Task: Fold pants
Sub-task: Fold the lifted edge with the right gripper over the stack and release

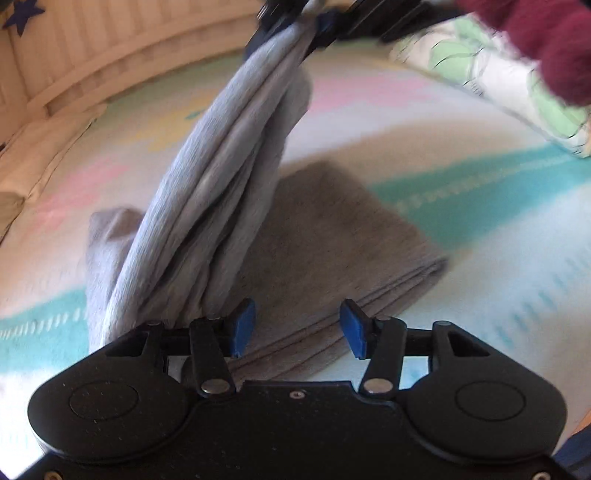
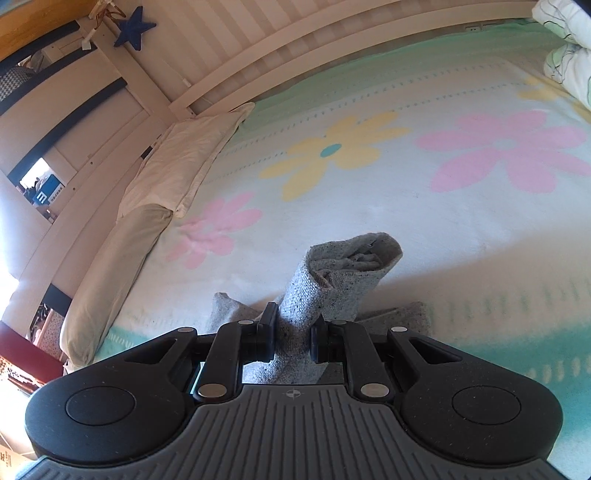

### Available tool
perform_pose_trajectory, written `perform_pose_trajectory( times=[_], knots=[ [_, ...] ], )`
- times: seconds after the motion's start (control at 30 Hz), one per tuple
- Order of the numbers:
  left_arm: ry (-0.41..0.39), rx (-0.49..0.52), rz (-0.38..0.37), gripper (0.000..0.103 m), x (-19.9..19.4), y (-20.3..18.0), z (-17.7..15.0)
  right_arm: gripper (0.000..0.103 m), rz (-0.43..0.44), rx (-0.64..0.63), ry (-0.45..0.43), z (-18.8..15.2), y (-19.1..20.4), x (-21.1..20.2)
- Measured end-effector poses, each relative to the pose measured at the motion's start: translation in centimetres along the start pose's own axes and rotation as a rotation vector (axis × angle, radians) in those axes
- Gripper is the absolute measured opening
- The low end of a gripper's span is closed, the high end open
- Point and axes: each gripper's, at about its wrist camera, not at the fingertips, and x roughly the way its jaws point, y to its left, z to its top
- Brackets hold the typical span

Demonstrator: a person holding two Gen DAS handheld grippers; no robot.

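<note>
Grey pants (image 1: 325, 236) lie partly folded on the flowered blanket (image 1: 461, 206). One bunched length of them (image 1: 229, 166) rises from the lower left up to my right gripper (image 1: 295, 26) at the top of the left wrist view. My left gripper (image 1: 297, 328) hovers open just above the near edge of the folded stack; nothing is between its blue pads (image 1: 242, 326), and the raised strip passes just left of them. In the right wrist view my right gripper (image 2: 293, 336) is shut on the bunched grey fabric (image 2: 343, 273), whose rolled end sticks out beyond the fingers.
A white slatted bed rail (image 2: 295, 40) runs along the far side. Two pillows (image 2: 177, 155) lie along the left edge of the bed. A crumpled green-and-white duvet (image 1: 498, 81) sits at the right. A person's maroon sleeve (image 1: 554, 44) is above it.
</note>
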Motion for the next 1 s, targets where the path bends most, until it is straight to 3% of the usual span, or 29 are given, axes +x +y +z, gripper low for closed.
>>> perform_pose_trajectory(
  times=[0.17, 0.27, 0.43, 0.57, 0.67, 0.77, 0.87, 1.0],
  knots=[
    [0.088, -0.185, 0.026, 0.060, -0.8, 4.7, -2.1, 0.016, 0.003, 0.002, -0.005, -0.3, -0.2, -0.5],
    [0.144, -0.345, 0.041, 0.059, -1.3, 8.5, -3.7, 0.016, -0.022, -0.009, 0.012, -1.1, -0.5, -0.9],
    [0.172, -0.575, -0.054, 0.052, -2.8, 12.8, -5.1, 0.016, -0.130, -0.013, 0.167, -4.3, -2.6, 0.1],
    [0.300, -0.773, -0.111, 0.051, -2.9, 15.0, -7.3, 0.016, -0.221, -0.020, 0.312, -7.5, -4.5, 2.4],
    [0.312, -0.746, -0.114, 0.050, -4.3, 15.0, -7.3, 0.017, -0.204, 0.028, 0.339, -7.1, -4.8, 2.2],
    [0.233, -0.656, -0.170, 0.050, -6.1, 14.4, -6.1, 0.020, -0.202, 0.017, 0.361, -5.6, -3.9, 1.2],
    [0.108, -0.523, -0.186, 0.051, -8.1, 13.1, -4.0, 0.020, -0.230, -0.046, 0.281, -4.1, -2.3, -0.2],
    [-0.002, -0.497, -0.173, 0.058, -8.8, 12.9, -1.3, 0.020, -0.359, -0.203, 0.171, -2.9, 0.6, -0.6]
  ],
)
